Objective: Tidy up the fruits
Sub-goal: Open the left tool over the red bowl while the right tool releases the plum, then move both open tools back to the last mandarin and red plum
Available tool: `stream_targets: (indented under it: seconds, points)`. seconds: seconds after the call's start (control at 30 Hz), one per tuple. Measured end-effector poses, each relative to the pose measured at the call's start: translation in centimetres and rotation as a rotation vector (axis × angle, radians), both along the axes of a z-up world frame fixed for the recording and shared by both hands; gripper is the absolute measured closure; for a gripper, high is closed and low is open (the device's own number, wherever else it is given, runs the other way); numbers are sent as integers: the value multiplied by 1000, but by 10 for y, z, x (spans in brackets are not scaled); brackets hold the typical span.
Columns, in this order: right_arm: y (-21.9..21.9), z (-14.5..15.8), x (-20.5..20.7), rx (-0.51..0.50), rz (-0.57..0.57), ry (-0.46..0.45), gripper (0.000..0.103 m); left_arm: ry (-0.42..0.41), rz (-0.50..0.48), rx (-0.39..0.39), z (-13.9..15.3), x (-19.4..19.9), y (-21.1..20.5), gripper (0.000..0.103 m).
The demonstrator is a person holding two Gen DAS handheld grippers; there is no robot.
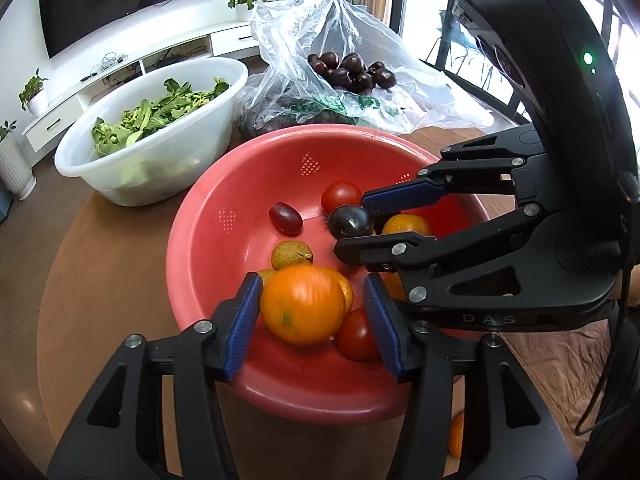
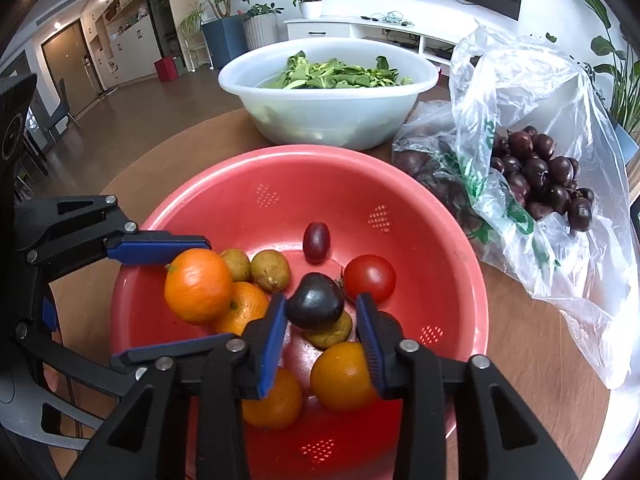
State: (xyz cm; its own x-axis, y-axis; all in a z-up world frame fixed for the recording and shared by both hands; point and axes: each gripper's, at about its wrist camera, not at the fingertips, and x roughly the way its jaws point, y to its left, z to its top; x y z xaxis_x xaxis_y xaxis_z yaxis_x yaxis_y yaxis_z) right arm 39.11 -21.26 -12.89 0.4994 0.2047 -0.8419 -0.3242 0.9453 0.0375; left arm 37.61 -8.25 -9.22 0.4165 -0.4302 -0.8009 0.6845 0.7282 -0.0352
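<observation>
A red colander bowl holds oranges, tomatoes, a grape and small brownish fruits. My left gripper is open over the bowl; a motion-blurred orange sits between its pads, touching the left one with a gap on the right. My right gripper is open around a dark plum, which sits between the pads. A red tomato lies just beyond.
A white basin of green leaves stands behind the bowl. A clear plastic bag with dark round fruits lies at the right on the round brown table.
</observation>
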Motion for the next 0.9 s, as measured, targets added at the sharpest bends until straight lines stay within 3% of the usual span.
stream_targets:
  seconds: [0.27,0.33,0.47,0.57,0.9]
  points:
    - [-8,12,-19,3,-22,-28,59,-15,20,-8,11,-14,12,52]
    - [-14,18,-27,17,-36,-41,58,-34,33,-14,18,-21,18,38]
    - [-30,33,-52,65,-74,-71,48,-76,61,-37,34,-41,29,27]
    - [-36,41,-77,99,-85,-92,44,-90,84,-61,40,-59,39,11]
    - [-45,29,-162,164,-116,-82,41,-53,82,-72,23,-125,53,2]
